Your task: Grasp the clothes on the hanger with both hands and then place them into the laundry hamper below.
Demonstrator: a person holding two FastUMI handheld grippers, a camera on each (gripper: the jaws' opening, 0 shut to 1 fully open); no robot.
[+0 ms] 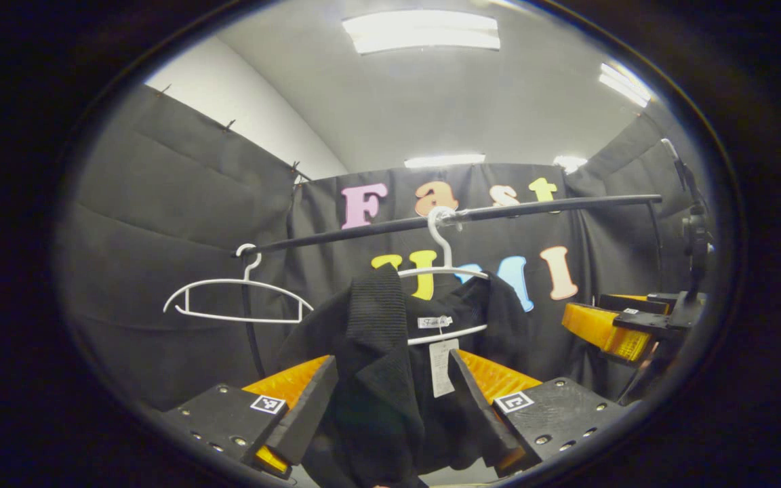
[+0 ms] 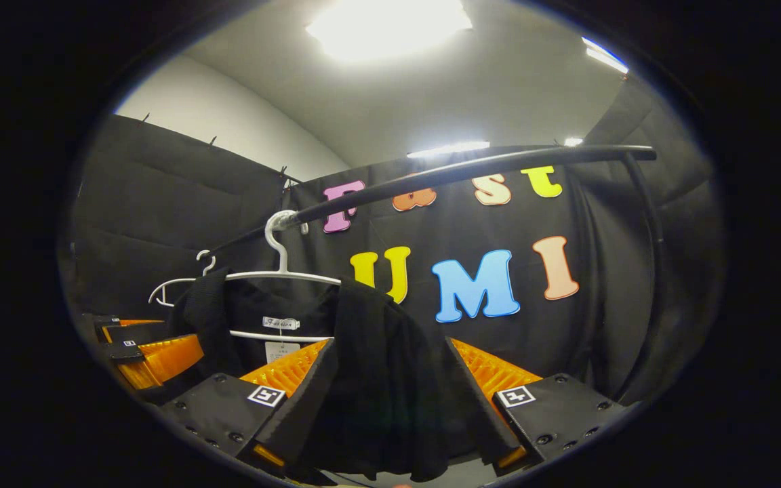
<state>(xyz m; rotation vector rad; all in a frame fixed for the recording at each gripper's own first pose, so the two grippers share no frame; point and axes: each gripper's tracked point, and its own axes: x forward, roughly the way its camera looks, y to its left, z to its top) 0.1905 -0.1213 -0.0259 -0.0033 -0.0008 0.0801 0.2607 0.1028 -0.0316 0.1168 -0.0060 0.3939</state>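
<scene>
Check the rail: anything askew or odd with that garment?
Yes. The black garment sits crooked on its white hanger: bunched, with part of the hanger bare. Fabric lies between both the left claw and right claw. A second hanger hangs empty.

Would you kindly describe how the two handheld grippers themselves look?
The left gripper and right gripper match: matte black blocky bodies dotted with round screw heads, a small square black-and-white marker on each side, and ridged inner faces on the fingers.

recording booth, black cloth walls [image 1: 160, 224], clothes rail [image 1: 533, 205], ceiling strip lights [image 1: 421, 30]
</scene>
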